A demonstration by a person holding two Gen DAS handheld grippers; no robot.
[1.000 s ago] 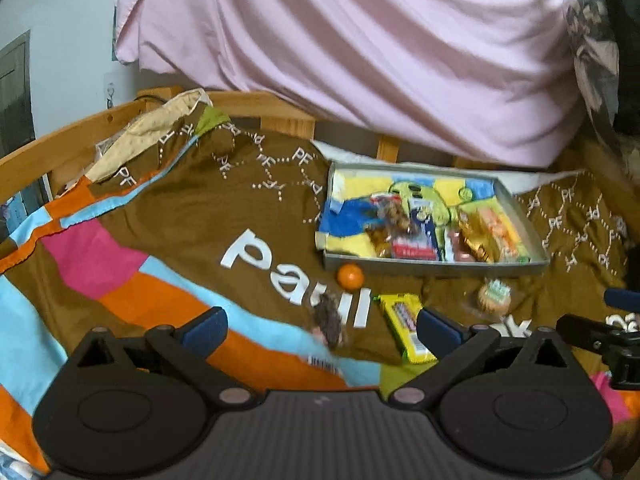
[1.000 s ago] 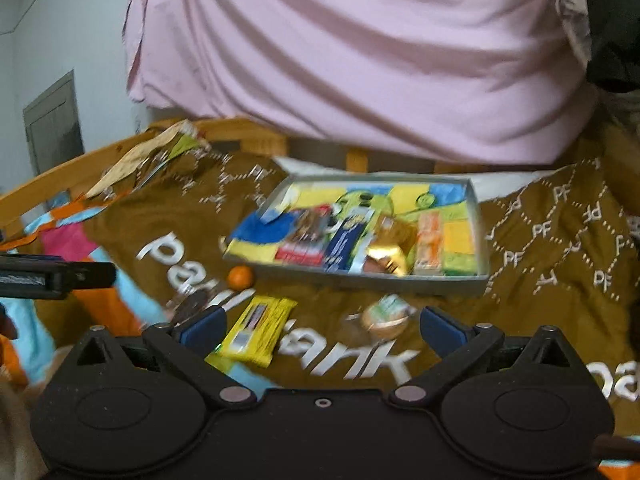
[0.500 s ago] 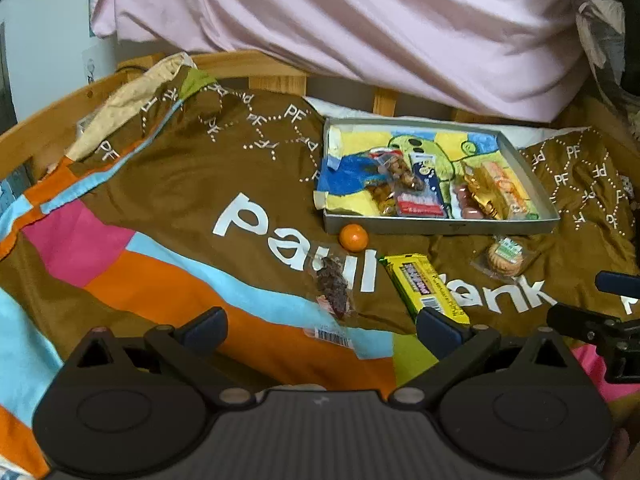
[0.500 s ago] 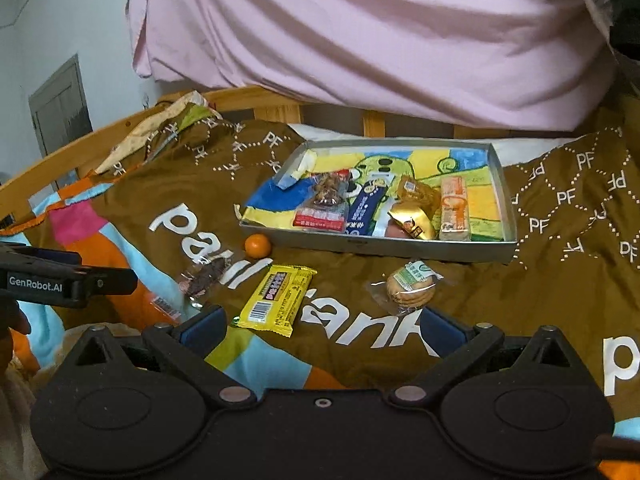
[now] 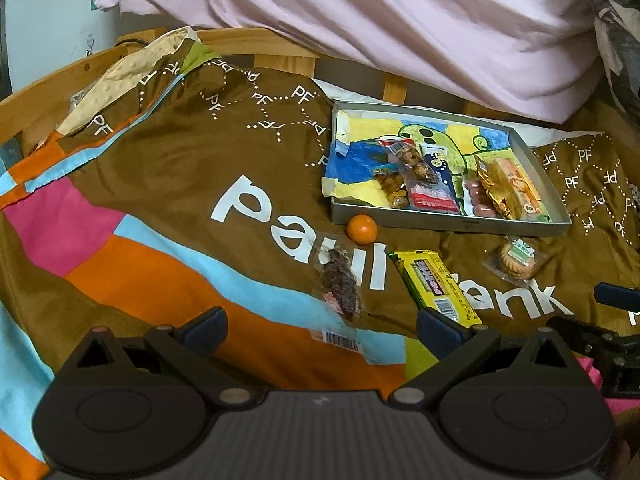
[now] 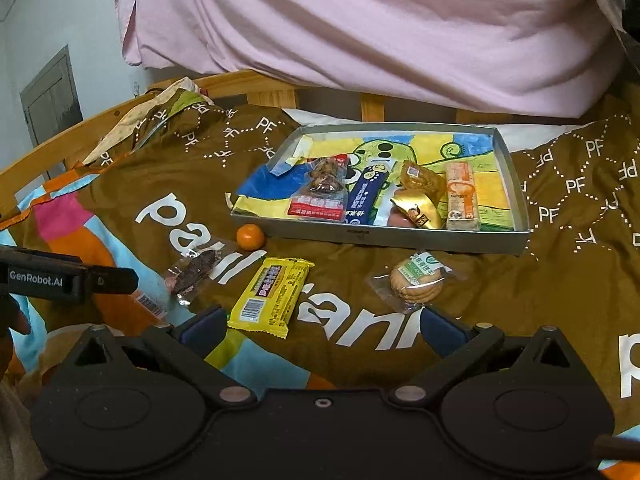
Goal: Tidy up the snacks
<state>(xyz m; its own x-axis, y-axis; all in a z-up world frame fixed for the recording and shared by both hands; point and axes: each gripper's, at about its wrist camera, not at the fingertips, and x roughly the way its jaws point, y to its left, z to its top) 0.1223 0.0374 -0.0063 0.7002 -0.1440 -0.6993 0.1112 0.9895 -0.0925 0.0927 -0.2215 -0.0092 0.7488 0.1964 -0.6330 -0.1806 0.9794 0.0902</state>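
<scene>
Snacks outside the tray: yellow bar, light, crinkly, slippery; best pinched across its short width. Left tongs and right tongs gape wide, empty.

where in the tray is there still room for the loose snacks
The tray's far half, behind the packets up to the back rim, is bare, as is its near-left corner beside the red packet. The near middle is crowded. Both grippers are open.

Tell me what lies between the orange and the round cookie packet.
Only bare brown blanket, with the tray's front wall just behind; the right wrist view shows it.
</scene>
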